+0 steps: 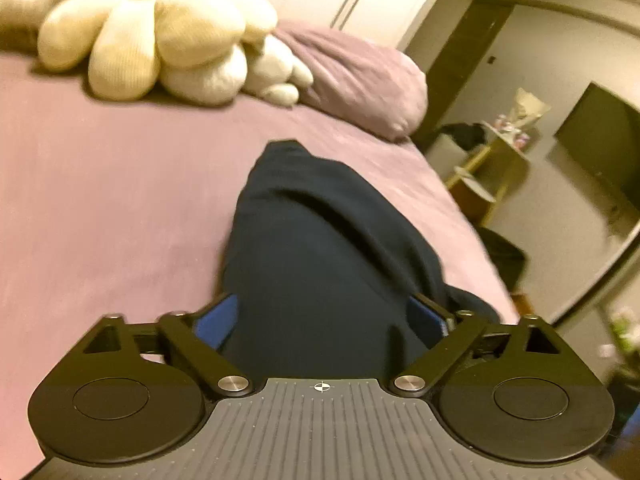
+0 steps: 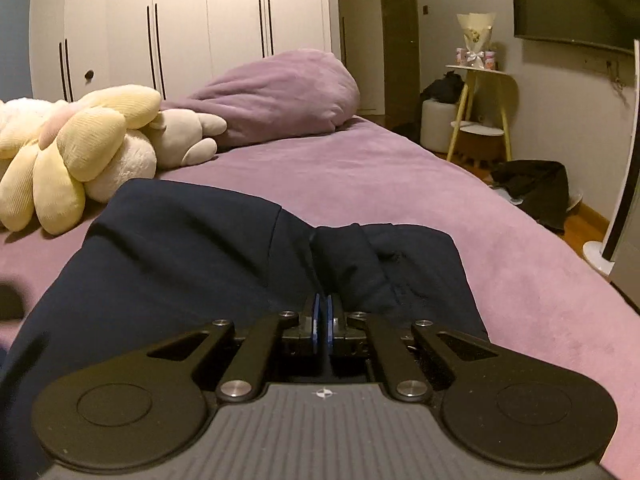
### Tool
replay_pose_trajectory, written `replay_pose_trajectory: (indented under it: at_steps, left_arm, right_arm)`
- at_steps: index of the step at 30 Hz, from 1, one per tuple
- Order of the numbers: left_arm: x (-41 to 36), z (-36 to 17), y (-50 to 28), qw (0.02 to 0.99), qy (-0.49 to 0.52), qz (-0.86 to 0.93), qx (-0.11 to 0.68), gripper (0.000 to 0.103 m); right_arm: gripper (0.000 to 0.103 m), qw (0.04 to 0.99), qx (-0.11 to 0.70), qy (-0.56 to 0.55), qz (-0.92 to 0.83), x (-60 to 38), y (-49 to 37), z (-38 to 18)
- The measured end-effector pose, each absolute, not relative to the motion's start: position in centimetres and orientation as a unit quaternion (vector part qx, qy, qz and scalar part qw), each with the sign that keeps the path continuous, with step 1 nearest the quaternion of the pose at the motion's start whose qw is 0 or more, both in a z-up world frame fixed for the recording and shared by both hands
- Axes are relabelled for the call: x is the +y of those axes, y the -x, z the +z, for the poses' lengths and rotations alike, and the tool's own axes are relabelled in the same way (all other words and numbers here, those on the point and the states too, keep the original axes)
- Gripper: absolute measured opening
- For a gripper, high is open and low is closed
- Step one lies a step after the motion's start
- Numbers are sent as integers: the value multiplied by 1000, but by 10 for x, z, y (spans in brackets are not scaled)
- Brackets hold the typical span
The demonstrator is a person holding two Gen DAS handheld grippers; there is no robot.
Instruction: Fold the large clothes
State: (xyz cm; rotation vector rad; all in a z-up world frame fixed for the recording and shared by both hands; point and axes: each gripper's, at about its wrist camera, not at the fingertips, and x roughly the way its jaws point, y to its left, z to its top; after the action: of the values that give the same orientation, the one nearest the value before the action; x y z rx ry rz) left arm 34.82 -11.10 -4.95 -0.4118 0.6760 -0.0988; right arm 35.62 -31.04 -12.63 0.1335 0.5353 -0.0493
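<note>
We see a navy garment point(image 2: 224, 256) lying on the bed point(image 2: 400, 176), which is covered in a mauve sheet. In the right wrist view it spreads wide across the near part of the bed, with a bunched fold rising just ahead of our right gripper point(image 2: 322, 316). That gripper's blue-padded fingers point(image 2: 316, 320) are pressed almost together, and the cloth bunches right at their tips, so they appear clenched on a pinch of the navy garment.

In the left wrist view our left gripper point(image 1: 324, 316) has its fingers point(image 1: 218, 320) spread wide apart, released. The navy garment point(image 1: 320, 248) fills the gap between them and runs forward over the bed point(image 1: 100, 200) as a long dark mound; the fabric lies between the pads, but they do not close on it.

Farther back a cream flower-shaped plush point(image 2: 72, 148) and a pale plush toy point(image 2: 188, 136) rest on the bed beside a mauve pillow point(image 2: 280, 96). White wardrobe doors point(image 2: 180, 20) stand behind, and a small yellow-legged side table point(image 2: 480, 100) stands against the right wall.
</note>
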Motion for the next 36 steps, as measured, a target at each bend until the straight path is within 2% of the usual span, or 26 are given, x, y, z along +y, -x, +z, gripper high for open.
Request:
replay_pose_trajectory:
  at_steps: [4,8,13,17,18,25,31,35,36]
  left_arm:
    - [-123,-75,-364,924,166,-20,345,101]
    - [-114,-99,-368,916,197,-16,350,103]
    - [-110,-98,-370,914,198,-17,353,103]
    - [-103,-99,-367,913,199,-25,354,103]
    - [-105,-98,-367,914,197,-25,353,103]
    - [-114,-102,-365,920,186,-18,345,103]
    - [-90,-91,-367,895,231,-54,377,103]
    - [-42,-79,-355,859,290,-122,404,103]
    - [-34,-77,-351,855,294,-137,404,103]
  right_arm:
    - [0,960,256,-109,-14,-331,-358,-138]
    - [0,965,238,-113,-8,-332,-357,-148]
    - [0,966,228,-125,4,-337,-353,-149]
    - [1,966,219,-136,10,-341,-338,-129]
    - [5,969,209,-131,11,-341,-328,-126]
    - [5,982,171,-76,-5,-336,-297,-144]
    - [5,975,207,-82,5,-341,-315,-138]
    - [5,952,254,-166,46,-373,-307,-101]
    - [9,946,254,-194,48,-389,-298,-93]
